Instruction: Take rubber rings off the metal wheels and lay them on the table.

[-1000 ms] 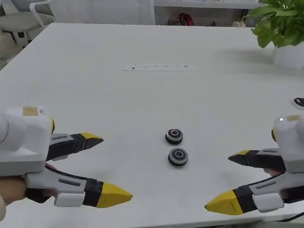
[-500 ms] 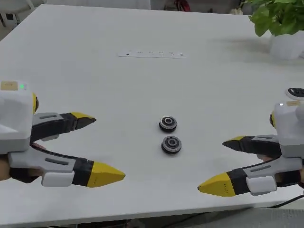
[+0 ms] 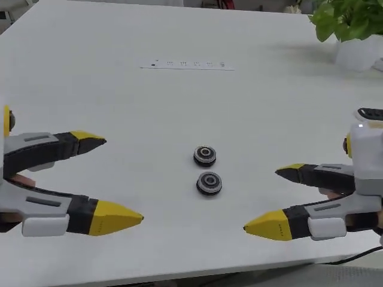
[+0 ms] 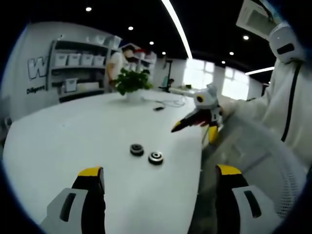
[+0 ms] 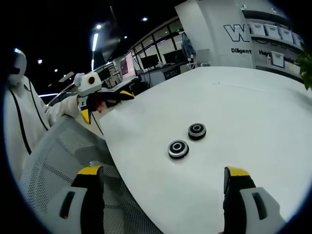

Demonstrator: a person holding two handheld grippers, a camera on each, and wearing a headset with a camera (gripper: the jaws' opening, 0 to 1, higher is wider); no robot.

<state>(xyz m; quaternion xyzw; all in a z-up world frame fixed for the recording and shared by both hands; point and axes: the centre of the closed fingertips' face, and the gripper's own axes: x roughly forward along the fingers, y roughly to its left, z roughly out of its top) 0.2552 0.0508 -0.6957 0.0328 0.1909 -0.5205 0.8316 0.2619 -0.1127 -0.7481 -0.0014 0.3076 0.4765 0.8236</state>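
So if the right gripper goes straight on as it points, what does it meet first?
Likely the nearer metal wheel, ahead of the right gripper, centred between its open jaws; height over the table is unclear.

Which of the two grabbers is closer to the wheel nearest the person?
Right. The right gripper, jaws open, sits just right of the nearer wheel. The left gripper, also open, is farther off on the wheel's left.

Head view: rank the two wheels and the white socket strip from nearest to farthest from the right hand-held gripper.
1. Front wheel, just left of the right hand-held gripper.
2. Rear wheel, directly behind the first.
3. Socket strip, far beyond both wheels.
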